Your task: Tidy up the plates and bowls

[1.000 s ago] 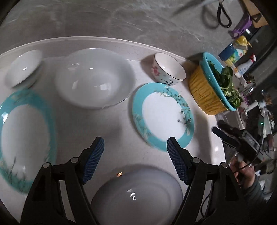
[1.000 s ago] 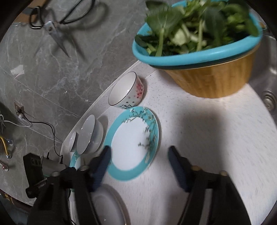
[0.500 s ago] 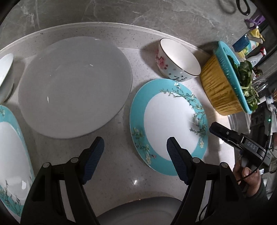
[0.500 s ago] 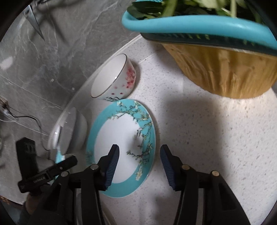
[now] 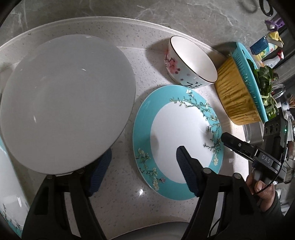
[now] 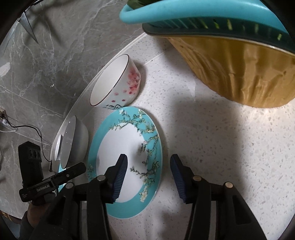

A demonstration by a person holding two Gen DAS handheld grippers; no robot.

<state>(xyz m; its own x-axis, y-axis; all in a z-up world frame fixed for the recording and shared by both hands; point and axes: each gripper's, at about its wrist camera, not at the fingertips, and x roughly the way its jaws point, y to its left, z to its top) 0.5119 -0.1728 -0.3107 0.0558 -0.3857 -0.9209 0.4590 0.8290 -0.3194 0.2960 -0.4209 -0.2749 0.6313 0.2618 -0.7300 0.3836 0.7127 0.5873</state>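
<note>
Speckled white counter (image 6: 212, 147) runs under grey marble wall (image 5: 166, 14), w/ crockery spread across it. Biggest item: plain white bowl (image 5: 66, 103), near the back edge on the left of the left wrist view. Next, yellow basin (image 6: 239, 70) w/ teal colander (image 6: 202, 16) of greens sits at far right. Teal-rimmed blossom plate (image 5: 184, 133) lies flat mid-counter, just beside the white bowl and right in front of small floral bowl (image 6: 118, 83). Another teal-rimmed plate (image 5: 9, 193) shows at the left edge. Left gripper (image 5: 142, 169) hangs over the gap btwn white bowl and blossom plate, jaws closing, nothing pinched, pads (image 5: 186, 173) clear of both. Right gripper (image 6: 147, 175) straddles the blossom plate's right rim, jaws apart, not pressing it.
</note>
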